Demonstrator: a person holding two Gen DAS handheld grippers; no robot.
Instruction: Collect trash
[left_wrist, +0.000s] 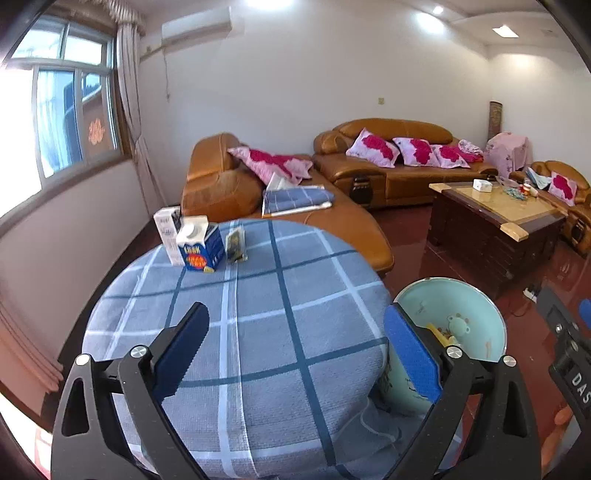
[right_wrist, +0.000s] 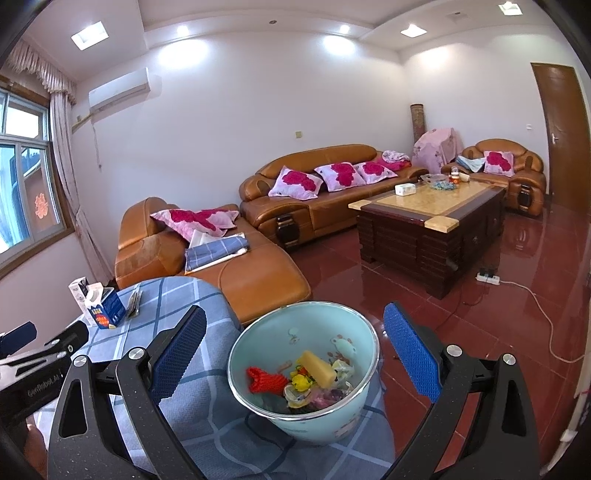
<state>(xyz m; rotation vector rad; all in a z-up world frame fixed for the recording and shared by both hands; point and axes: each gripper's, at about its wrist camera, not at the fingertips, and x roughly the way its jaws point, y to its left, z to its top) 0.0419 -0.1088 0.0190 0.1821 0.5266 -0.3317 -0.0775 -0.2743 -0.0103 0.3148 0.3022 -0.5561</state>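
Observation:
A round table with a blue checked cloth (left_wrist: 258, 314) carries a blue milk carton (left_wrist: 201, 247), a white carton (left_wrist: 168, 229) behind it and a small dark wrapper (left_wrist: 235, 243) at its far left. A pale green bin (right_wrist: 303, 369) beside the table holds a yellow block, a red wrapper and other scraps. It also shows in the left wrist view (left_wrist: 450, 325). My left gripper (left_wrist: 295, 347) is open and empty above the table's near part. My right gripper (right_wrist: 295, 350) is open and empty over the bin.
Brown leather sofas (right_wrist: 314, 192) with pink cushions line the far wall. A dark wooden coffee table (right_wrist: 432, 218) stands on the red tiled floor, with a power strip and cable (right_wrist: 487, 277) beside it. A folded blue cloth (right_wrist: 218, 251) lies on the chaise.

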